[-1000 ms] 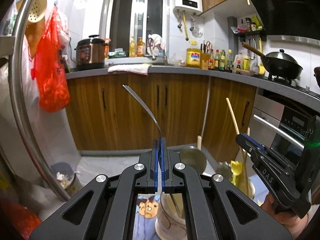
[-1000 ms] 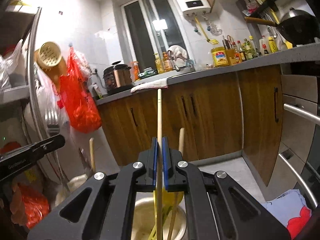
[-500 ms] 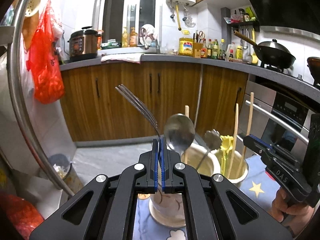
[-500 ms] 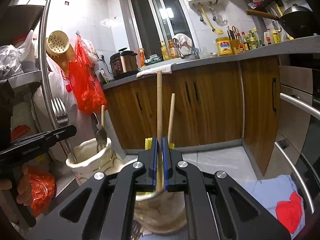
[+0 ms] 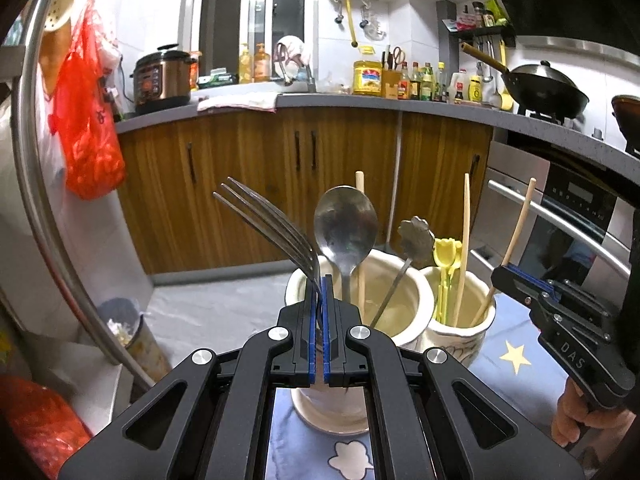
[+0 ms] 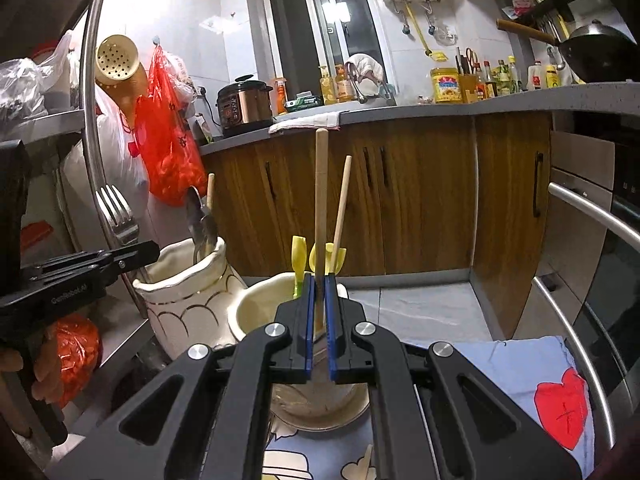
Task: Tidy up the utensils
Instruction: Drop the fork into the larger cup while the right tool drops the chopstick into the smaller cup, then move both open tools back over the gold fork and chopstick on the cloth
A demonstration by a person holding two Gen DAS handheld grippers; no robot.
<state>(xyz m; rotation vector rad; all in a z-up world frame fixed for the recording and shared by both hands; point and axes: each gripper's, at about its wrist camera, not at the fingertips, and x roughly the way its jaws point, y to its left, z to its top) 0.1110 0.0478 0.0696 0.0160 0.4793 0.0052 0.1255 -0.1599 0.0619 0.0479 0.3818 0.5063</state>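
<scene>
Utensils under sorting: a silver metal fork (image 5: 276,228) and a long pale wooden chopstick (image 6: 321,200), each pinched in one tool. Left gripper (image 5: 319,300), blue-padded jaws pressed together on the fork's neck; tines point up and to the left, just beside the near rim of a cream ceramic crock (image 5: 416,300). This crock contains a large steel spoon (image 5: 346,224), a flower-headed metal spoon (image 5: 414,236) and a wooden stick. Right gripper (image 6: 319,300), jaws clamped on the chopstick, which stands almost upright above a second cream ceramic jar (image 6: 248,312). That jar holds yellow plastic utensils (image 6: 298,256) and another thin wooden chopstick (image 6: 342,208) leaning right. Both vessels stand touching or nearly so on a blue patterned cloth (image 5: 516,364), the spoon crock to the left of the chopstick jar. Background: wooden base cabinets (image 5: 256,176) beneath a grey countertop, and a red plastic bag (image 6: 168,140) hanging at left.
</scene>
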